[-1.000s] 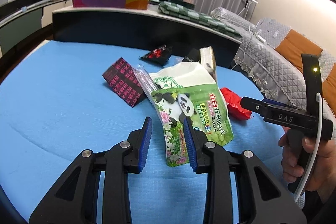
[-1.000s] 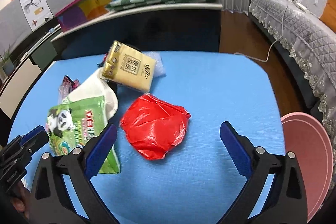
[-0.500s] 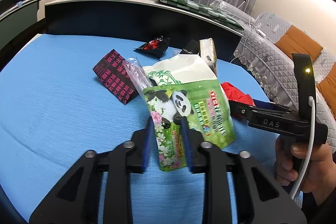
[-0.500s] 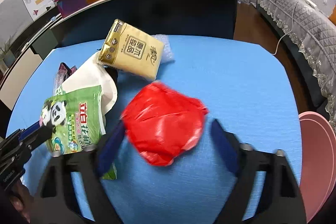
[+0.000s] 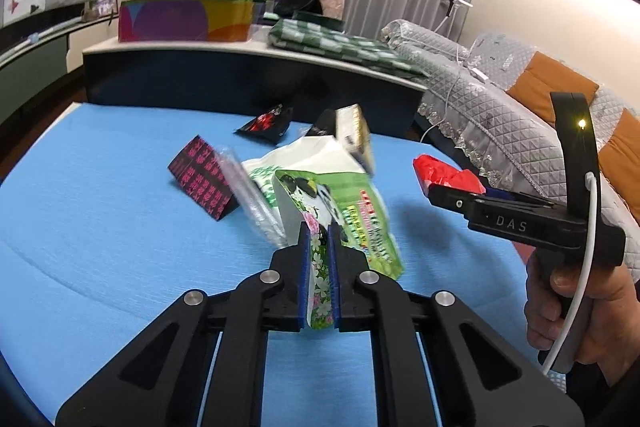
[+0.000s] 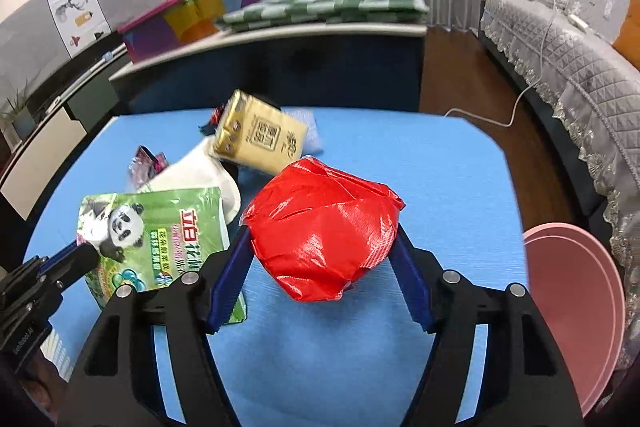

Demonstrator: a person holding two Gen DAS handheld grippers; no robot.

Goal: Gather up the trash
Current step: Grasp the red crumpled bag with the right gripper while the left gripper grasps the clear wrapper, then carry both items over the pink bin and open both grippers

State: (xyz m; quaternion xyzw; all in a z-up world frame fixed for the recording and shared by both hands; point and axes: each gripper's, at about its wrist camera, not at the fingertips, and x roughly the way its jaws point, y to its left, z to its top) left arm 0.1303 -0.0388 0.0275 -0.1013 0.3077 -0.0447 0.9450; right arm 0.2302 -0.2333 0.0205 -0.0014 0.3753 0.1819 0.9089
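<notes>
My left gripper [image 5: 319,235] is shut on the lower corner of a green panda-print bag [image 5: 352,211] and lifts it off the blue table [image 5: 100,211]. The bag also shows in the right wrist view [image 6: 160,227]. My right gripper [image 6: 320,239] is shut on a crumpled red plastic bag [image 6: 324,227], which also shows in the left wrist view [image 5: 444,175]. A yellow tissue pack [image 6: 260,139], a white bag [image 6: 200,175], a black-and-pink box [image 5: 200,179] and a black-red wrapper [image 5: 268,123] lie on the table.
A pink bin [image 6: 576,307] stands on the floor at the table's right edge. A dark counter [image 5: 248,75] with a colourful box and green checked cloth runs behind the table. A grey-covered sofa [image 5: 500,115] is to the right.
My left gripper closed on the panda bag's corner and raised it. My right gripper moved forward around the red bag and closed on it.
</notes>
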